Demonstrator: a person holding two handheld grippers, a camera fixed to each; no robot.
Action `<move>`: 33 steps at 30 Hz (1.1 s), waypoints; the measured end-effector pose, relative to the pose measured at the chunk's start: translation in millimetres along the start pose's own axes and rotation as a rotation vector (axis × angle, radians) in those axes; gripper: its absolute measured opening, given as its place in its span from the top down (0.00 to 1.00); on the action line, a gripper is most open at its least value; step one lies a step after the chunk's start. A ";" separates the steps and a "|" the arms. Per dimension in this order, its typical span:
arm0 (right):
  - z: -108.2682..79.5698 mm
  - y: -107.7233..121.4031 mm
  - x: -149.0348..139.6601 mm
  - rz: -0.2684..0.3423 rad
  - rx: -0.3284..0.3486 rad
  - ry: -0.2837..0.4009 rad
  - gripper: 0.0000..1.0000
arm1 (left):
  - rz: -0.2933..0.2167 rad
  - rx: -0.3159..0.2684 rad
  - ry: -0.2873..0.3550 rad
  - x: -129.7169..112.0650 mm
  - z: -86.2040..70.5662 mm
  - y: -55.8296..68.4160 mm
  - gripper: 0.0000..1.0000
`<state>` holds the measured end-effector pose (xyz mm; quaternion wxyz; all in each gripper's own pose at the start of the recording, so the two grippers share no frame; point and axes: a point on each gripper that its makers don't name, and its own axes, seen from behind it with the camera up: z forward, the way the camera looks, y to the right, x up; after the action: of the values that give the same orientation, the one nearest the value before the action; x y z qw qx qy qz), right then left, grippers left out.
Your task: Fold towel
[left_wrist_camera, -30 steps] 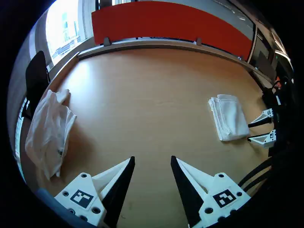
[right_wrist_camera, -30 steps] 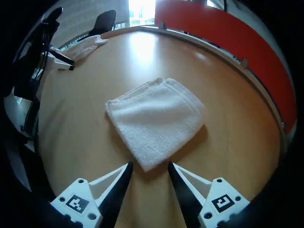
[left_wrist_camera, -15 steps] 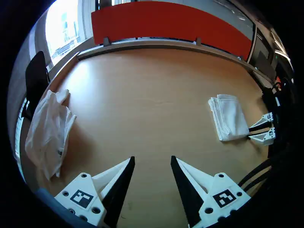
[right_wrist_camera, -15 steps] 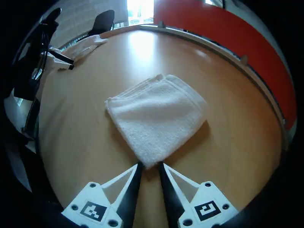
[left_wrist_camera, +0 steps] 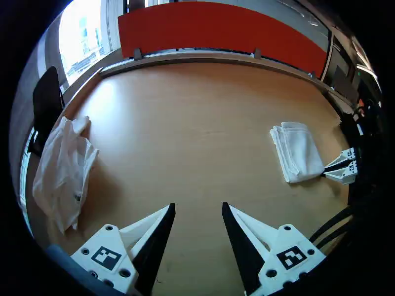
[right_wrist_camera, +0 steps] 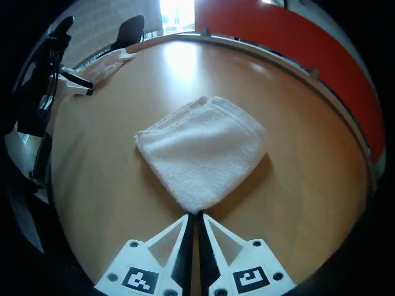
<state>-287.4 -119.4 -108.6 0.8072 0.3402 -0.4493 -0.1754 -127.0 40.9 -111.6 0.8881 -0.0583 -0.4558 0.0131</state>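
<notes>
A: Where do we have the towel point(right_wrist_camera: 202, 150)?

B: Flat on the tabletop point(right_wrist_camera: 306, 197), already folded into a thick pad. From our right claw point(right_wrist_camera: 194, 215) it lies straight ahead, turned like a diamond, its nearest corner pointing at the tips.

A: And that claw?

B: Narrowed to a thin slit, tips right at that corner. We cannot tell whether any cloth is caught between them.

A: The left claw point(left_wrist_camera: 197, 204)?

B: Spread wide over bare wood, holding nothing. The towel sits well off to its right and farther out, so our right hand is much the nearer.

A: Which way does the long side run?

B: In the left gripper view the pad is longer than wide, running away from us, with stacked layer edges along its left side. The right claw meets it at the near right corner.

A: So the next move?

B: We judge it belongs to the right claw. Lifting that corner would carry it diagonally across the pad. If only the top layer is gripped, the stack may peel open.

A: Anything else?

B: A loose white bundle point(left_wrist_camera: 61, 163) at the left edge, well apart.
</notes>
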 end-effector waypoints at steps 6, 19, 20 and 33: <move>-2.6 0.1 5.1 -0.006 0.000 0.010 0.95 | -0.003 -0.002 0.001 -0.1 -0.6 0.4 0.31; -26.6 8.6 54.7 -0.071 -0.035 0.093 0.95 | -0.008 -0.011 0.018 5.0 -3.1 3.5 0.31; -29.4 9.5 61.0 -0.078 -0.039 0.103 0.95 | -0.008 -0.012 0.021 6.2 -3.1 4.0 0.31; -64.1 22.1 130.2 -0.141 -0.085 0.226 0.95 | -0.004 -0.018 0.042 12.5 -7.3 9.2 0.31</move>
<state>-164.1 -155.3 -37.4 0.8521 0.3541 -0.3226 -0.2109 -113.5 50.3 -106.8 0.8970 -0.0656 -0.4371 0.0060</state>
